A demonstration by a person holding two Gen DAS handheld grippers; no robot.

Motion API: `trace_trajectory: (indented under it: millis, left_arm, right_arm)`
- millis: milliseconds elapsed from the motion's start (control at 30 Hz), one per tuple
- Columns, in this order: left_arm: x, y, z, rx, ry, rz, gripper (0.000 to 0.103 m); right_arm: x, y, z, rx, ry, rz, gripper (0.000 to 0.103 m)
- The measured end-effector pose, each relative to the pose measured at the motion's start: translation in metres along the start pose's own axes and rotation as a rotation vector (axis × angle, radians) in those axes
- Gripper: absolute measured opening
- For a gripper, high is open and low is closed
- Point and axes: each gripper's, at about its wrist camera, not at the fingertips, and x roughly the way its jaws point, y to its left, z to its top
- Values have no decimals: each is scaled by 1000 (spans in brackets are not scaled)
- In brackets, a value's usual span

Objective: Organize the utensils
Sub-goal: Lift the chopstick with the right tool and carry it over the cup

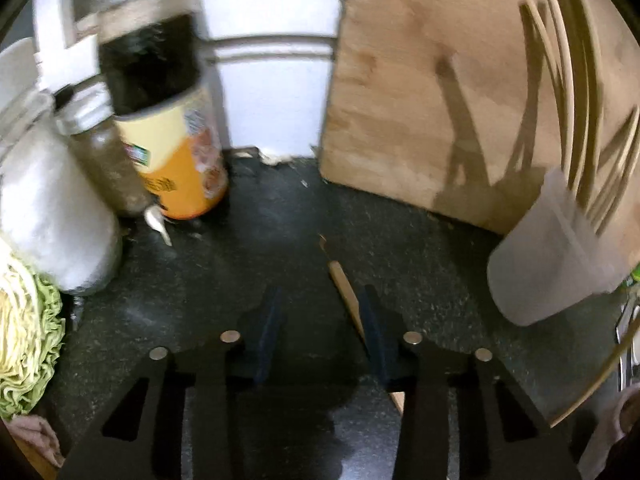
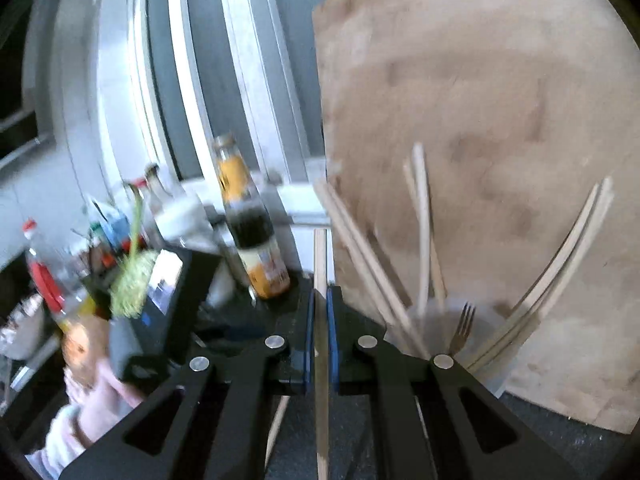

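Landmark: we're using the big pale wooden cutting board (image 1: pixel 432 92) that stands propped on the dark speckled countertop (image 1: pixel 248 248), so everything below is placed relative to it.

Utensil holder: a translucent white plastic cup (image 1: pixel 548 268) sits right in front of the board's lower right part. In the right wrist view we see a bunch of light wooden chopsticks (image 2: pixel 424 232) fanned out in it, plus a metal fork (image 2: pixel 462 326), tines up.

Right gripper (image 2: pixel 320 312): its blue pads are pressed together on a single light wooden chopstick (image 2: pixel 320 256), which sticks up past the tips just left of the board's left edge, close to the cup.

Left gripper (image 1: pixel 320 320): partly spread, pointing down at the counter in front of the board. No earlier shot to compare with.

Loose chopstick: one more wooden chopstick (image 1: pixel 346 292) lies on the counter in front of the board, running along the inside of the left gripper's right finger. Too blurry for us to say whether the pad touches it; the other pad is clearly apart from it.

Left of the board: a dark sauce bottle with a yellow-orange label (image 1: pixel 160 92), a small glass spice jar (image 1: pixel 108 160), a white container (image 1: pixel 52 216) and a cut cabbage (image 1: pixel 24 336).

Person: a hand in a pale pink sleeve (image 2: pixel 80 412) shows far left of the board.
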Motion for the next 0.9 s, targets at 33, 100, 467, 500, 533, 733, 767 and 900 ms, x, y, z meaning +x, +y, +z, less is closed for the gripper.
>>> trace_trajectory:
  millis: [33,100,467,500,533,733,767,900]
  left_arm:
    - [3,-1,0,-2,13,-10,31]
    - [6,-4,-1,9,24,-9,29]
    - [19,-26,-3,96,40,39,16]
    - [19,-27,-3,97,38,41,16]
    - [19,-28,-4,95,38,40,16]
    - [21,-26,-5,87,37,36,10]
    - [17,-25,-5,89,40,32,8]
    - [14,-27,-7,106,47,37,6]
  right_arm:
    - [-4,1,1,-3,-10,19,8]
    - [-11,6,3,-17,-41,14,8]
    - [-51,-6,13,56,-219,-20,7]
    - [-52,-8,14,64,-226,-20,7]
    - [-53,-9,15,68,-234,-23,7]
    - [-58,-16,15,86,-267,-26,7]
    - [-60,-16,16,84,-277,-29,7]
    - [-67,-19,16,95,-303,-17,7]
